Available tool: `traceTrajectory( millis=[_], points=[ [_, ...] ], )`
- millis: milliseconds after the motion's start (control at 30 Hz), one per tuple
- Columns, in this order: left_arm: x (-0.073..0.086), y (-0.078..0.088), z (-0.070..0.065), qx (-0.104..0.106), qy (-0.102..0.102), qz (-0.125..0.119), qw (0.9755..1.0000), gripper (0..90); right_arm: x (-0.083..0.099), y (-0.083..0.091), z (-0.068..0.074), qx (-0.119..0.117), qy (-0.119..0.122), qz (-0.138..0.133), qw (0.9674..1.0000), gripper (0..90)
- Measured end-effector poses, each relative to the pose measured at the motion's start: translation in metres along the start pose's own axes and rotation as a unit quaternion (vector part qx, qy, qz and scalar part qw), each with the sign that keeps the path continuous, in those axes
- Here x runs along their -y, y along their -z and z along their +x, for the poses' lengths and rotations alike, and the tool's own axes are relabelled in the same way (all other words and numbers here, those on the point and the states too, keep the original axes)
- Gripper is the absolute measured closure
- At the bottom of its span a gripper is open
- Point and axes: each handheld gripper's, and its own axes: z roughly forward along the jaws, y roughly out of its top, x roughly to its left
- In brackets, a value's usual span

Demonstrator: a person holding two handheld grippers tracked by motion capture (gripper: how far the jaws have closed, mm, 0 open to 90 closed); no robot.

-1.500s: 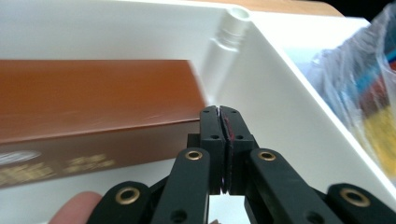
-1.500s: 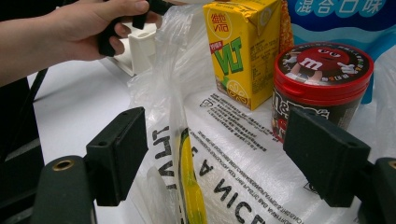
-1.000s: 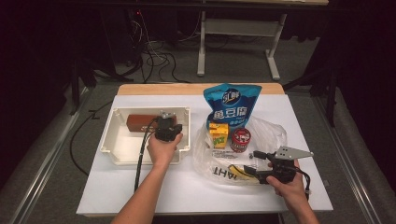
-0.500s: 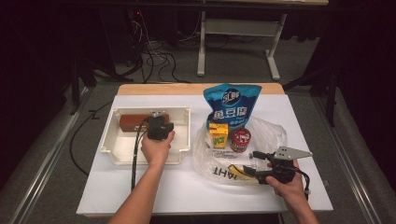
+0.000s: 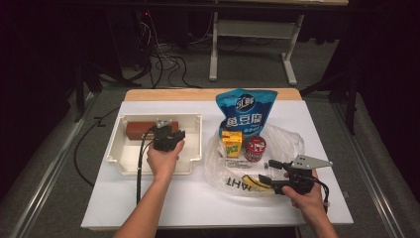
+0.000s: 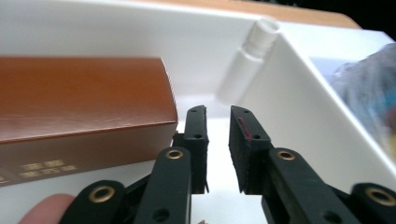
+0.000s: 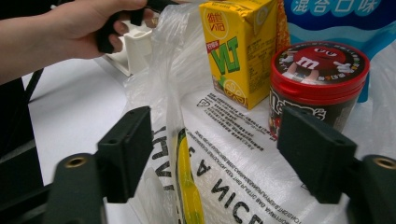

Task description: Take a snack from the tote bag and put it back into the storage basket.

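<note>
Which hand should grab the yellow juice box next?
Right. The right gripper, fingers wide but just closing a little over the bag, faces the juice box. The left gripper, fingers just opening on nothing, is in the tray by the brown box.

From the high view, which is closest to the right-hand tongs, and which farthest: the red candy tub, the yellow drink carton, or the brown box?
1. Red candy tub, just beyond the right tongs.
2. Yellow drink carton, left of the tub.
3. Brown box, far left in the white tray.

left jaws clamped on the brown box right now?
No: in the left gripper view the brown box lies beside the left gripper, nothing in the gap between its jaws.
</note>
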Motion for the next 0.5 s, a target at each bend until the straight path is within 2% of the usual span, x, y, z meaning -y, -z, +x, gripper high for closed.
traceTrajectory(
  millis=[67,133,267,333,433,500],
  points=[
    [0.0,0.011,0.001,0.019,0.007,-0.014,0.9997,73.0,-0.002,0.001,0.0,0.008,-0.004,-0.001,1.0,31.0],
    [0.001,0.021,0.0,0.031,-0.001,-0.025,0.9992,70.2,-0.005,0.003,0.0,0.028,-0.012,-0.004,0.9995,33.6],
    [0.001,0.039,-0.002,0.046,-0.015,-0.044,0.9979,66.6,-0.013,0.007,0.001,0.065,-0.026,-0.013,0.9975,38.7],
    [0.0,0.046,-0.004,0.051,-0.023,-0.053,0.997,65.2,-0.018,0.008,0.001,0.091,-0.035,-0.015,0.9951,41.2],
    [-0.001,0.056,-0.008,0.058,-0.035,-0.068,0.9954,63.5,-0.024,0.01,-0.002,0.113,-0.043,-0.025,0.9923,44.8],
    [-0.002,0.059,-0.012,0.068,-0.037,-0.076,0.9941,61.8,-0.027,0.01,-0.003,0.119,-0.043,-0.026,0.9916,45.6]
  ],
)
